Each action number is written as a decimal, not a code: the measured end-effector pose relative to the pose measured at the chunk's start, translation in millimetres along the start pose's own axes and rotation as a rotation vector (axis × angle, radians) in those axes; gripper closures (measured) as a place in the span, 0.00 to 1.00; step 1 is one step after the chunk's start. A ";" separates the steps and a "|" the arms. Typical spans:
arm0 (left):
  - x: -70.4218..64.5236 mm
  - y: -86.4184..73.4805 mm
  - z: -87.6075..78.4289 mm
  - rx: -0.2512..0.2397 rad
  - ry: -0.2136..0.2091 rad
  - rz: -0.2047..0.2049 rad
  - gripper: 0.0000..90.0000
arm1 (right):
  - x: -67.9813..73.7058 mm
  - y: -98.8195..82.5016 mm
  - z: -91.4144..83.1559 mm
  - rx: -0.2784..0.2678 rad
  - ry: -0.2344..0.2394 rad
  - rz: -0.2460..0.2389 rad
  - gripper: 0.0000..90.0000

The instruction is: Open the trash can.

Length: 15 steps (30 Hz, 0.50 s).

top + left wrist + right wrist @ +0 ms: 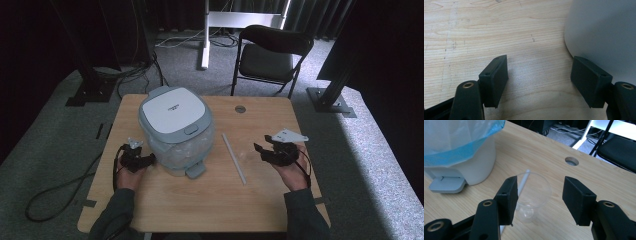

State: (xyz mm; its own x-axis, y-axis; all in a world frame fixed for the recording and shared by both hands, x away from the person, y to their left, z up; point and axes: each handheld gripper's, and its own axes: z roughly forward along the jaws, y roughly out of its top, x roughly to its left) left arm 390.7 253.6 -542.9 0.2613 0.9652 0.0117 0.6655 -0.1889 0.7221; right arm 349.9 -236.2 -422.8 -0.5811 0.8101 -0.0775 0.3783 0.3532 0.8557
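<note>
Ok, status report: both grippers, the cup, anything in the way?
Left gripper open, beside the bin. Right gripper open around the clear cup, pads not pressing. White straw lies just past the cup.

Bare tabletop (pixel 200 205) along the near edge, bin (pixel 175 131) and straw (pixel 234 158) standing between both grippers.
</note>
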 end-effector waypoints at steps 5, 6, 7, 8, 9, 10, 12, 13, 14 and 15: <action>-0.1 0.0 0.1 -0.002 0.000 -0.003 0.34 | 4.8 7.6 0.4 -0.012 0.019 -0.012 0.52; -0.1 0.0 0.1 -0.002 0.000 -0.003 0.34 | 4.8 7.6 0.4 -0.012 0.019 -0.012 0.52; -0.1 0.0 0.1 -0.002 0.000 -0.002 0.34 | 6.7 10.5 0.8 -0.017 0.031 -0.015 0.52; -0.1 0.1 0.0 -0.001 0.000 -0.002 0.34 | 7.6 11.5 0.8 -0.016 0.034 -0.015 0.52; -0.1 0.1 0.0 -0.001 0.000 -0.002 0.34 | 8.5 12.8 1.0 -0.018 0.037 -0.019 0.52; -0.1 0.0 0.2 -0.003 0.000 -0.003 0.34 | 9.7 14.4 1.3 -0.021 0.043 -0.023 0.53; -0.1 0.0 0.1 -0.002 0.000 -0.002 0.34 | 11.3 16.6 1.7 -0.024 0.050 -0.029 0.53; -0.1 0.0 0.1 -0.002 0.000 -0.002 0.34 | 12.3 17.8 1.8 -0.026 0.054 -0.029 0.54; -0.1 0.0 0.2 -0.002 0.000 -0.003 0.34 | 13.1 19.0 2.2 -0.028 0.058 -0.032 0.54; -0.1 0.0 0.1 -0.002 0.000 -0.002 0.34 | 13.7 20.2 2.5 -0.030 0.061 -0.034 0.54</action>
State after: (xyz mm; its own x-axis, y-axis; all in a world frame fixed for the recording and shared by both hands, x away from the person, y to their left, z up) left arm 390.8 253.5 -542.9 0.2598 0.9656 0.0102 0.6649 -0.1866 0.7233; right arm 351.3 -216.8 -407.9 -0.6367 0.7673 -0.0765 0.3363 0.3656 0.8679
